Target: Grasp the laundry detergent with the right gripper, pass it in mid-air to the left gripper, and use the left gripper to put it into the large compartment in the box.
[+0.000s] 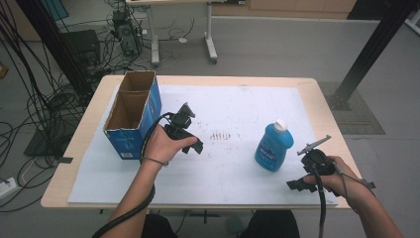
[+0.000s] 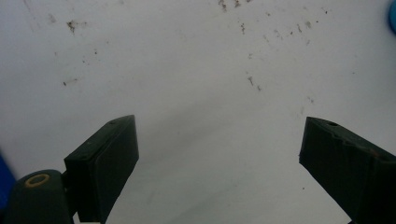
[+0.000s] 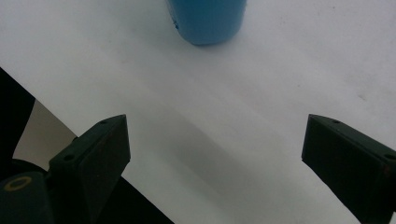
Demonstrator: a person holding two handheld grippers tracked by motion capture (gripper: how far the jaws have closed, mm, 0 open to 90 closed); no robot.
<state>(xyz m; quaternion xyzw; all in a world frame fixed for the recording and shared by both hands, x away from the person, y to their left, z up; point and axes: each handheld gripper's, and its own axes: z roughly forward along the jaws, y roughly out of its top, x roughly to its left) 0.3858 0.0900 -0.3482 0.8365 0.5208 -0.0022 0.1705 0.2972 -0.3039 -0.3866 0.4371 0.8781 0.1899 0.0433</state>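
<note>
Grey floor, cable tangles and a desk frame lie behind the bench [image 1: 89,114], which carries a white sheet [image 1: 237,109] over most of its top.

High view: I log a blue bottle [image 1: 271,148] with a white cap, upright toward the right edge of the sheet, apart from everything. An open cardboard box [image 1: 132,113] stands at the left edge. My left gripper [image 1: 190,144] hovers just beside the box; my right gripper [image 1: 297,185] sits near the front right corner, close to the bottle.

Left gripper view: jaws spread wide over bare, scuffed sheet, nothing between them.

Right gripper view: jaws spread wide, empty; the bottle's base [image 3: 206,21] stands ahead of them, the sheet's front edge just under them.

Handling, as I judge it: smooth stiff plastic, likely slippery, weight depending on fill, which I cannot tell. Best hold is across the body's narrow faces, below the shoulder.

Room: wide open middle between bottle and box; right and front edges lie close to the bottle.
</note>
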